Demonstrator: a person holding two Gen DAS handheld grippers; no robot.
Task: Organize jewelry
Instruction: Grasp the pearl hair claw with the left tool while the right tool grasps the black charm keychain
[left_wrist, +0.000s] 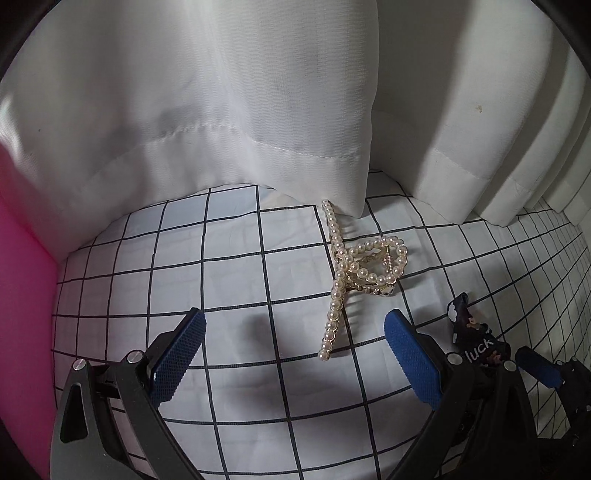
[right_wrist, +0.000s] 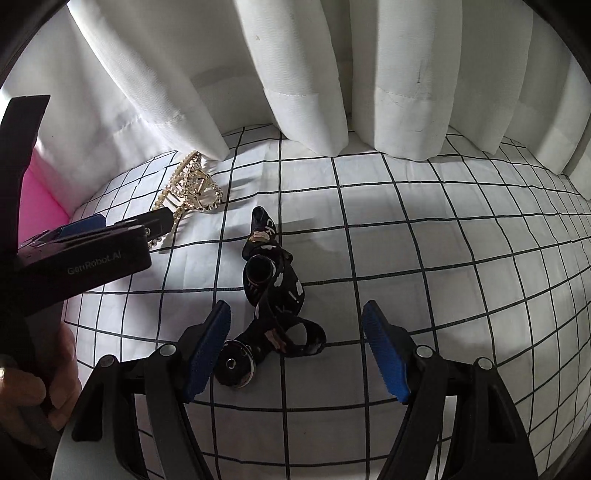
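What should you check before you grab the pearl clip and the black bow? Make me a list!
1. Left gripper open, nothing held: ok.
2. Pearl hair clip in plain view on the grid cloth: ok.
3. Curtain hem clear of the clip's far end: cannot tell.
4. Right gripper open: ok.
5. Black bow clip between the right fingers, not pinched: ok.
6. Grippers apart from each other: ok.

Soft daylight glows through the white curtain (left_wrist: 229, 110) at the back, so both views are evenly bright, without glare. Shadows fall toward the camera: dim patches on the checked cloth (left_wrist: 229, 266) under the fingers (left_wrist: 177, 354) and beside the pearl hair clip (left_wrist: 354, 266). Focus is sharp. Fisheye distortion bows the grid lines, and the corners are black.
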